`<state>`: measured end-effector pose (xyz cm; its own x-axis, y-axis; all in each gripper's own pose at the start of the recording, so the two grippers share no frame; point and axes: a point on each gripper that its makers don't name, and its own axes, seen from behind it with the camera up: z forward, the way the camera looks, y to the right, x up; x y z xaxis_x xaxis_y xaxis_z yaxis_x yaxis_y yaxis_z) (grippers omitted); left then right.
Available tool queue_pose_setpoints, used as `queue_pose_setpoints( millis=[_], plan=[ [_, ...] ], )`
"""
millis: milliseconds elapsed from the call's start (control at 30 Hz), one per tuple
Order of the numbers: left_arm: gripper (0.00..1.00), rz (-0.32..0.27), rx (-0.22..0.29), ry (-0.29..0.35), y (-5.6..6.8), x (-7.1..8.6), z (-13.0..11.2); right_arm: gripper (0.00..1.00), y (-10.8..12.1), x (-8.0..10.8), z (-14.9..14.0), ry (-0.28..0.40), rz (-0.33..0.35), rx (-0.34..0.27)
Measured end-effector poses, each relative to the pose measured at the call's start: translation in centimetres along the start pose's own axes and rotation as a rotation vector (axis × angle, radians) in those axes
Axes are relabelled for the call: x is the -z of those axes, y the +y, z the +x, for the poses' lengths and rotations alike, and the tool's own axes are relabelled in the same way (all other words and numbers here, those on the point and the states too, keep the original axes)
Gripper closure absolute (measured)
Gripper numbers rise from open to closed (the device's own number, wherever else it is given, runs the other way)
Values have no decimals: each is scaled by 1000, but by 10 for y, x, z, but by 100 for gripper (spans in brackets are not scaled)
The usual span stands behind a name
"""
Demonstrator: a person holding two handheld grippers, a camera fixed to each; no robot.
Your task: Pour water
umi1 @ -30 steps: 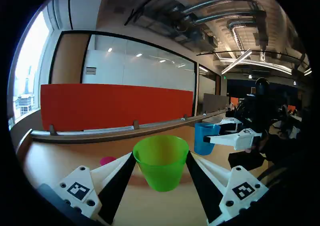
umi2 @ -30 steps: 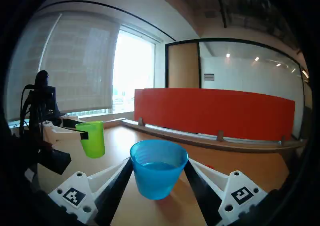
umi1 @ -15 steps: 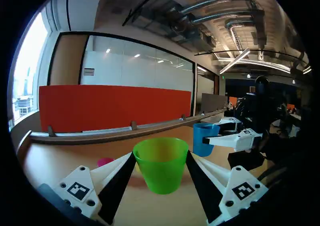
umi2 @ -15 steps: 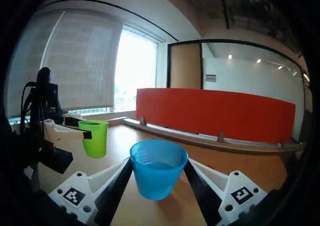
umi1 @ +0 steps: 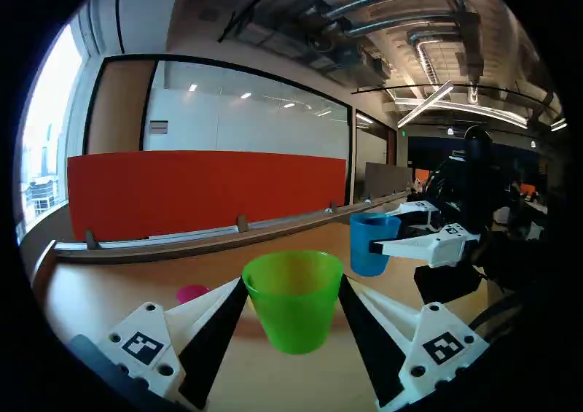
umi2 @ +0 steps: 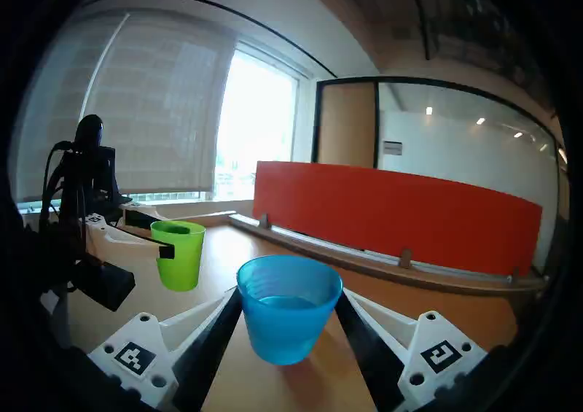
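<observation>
pink thing [umi1: 192, 293] lies far left on the worktop [umi1: 95, 295], out of play; my left claw [umi1: 293, 289] pinches the green cup [umi1: 293, 302] from both sides, upright, and it looks lifted off the worktop; I can't see into it from here; further right, the right claw [umi2: 290, 299] pinches the blue cup [umi2: 289, 313] the same way, upright, with water [umi2: 289, 302] showing partway up inside; the two cups are well apart, at roughly the same height

risks as I read them:
- tip blue before its rim is over green and the stream lands on the worktop; with fisheye views I judge depth badly, so lateral alignment is the weak point
- tip too fast and the water overshoots the far wall of green or sloshes over the side of the blue rim
- both cups are tapered, thin-looking plastic; a tilt shifts the load in blue and it could rotate or slip between the fingers; green gains weight as it fills and could slide down out of the pinch
- closing the gap carelessly knocks rim on rim or claw on claw and jolts water out
- the tilted blue cup will block my sight of green's rim, so I'd pour half blind
</observation>
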<state>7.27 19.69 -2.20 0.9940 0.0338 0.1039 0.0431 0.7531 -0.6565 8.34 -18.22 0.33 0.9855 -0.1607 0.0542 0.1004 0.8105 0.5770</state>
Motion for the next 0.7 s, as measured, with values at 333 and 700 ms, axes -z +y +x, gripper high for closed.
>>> queue_pose_setpoints(
  millis=[333, 700],
  plan=[
    [12, -20, -38, -27, 5, -2, -5, 9, -5, -6, 9, -25, 48, 121],
    [12, -47, -61, -41, 19, 1, -11, 9, -17, -12, 26, -20, 85, 248]
  ],
)
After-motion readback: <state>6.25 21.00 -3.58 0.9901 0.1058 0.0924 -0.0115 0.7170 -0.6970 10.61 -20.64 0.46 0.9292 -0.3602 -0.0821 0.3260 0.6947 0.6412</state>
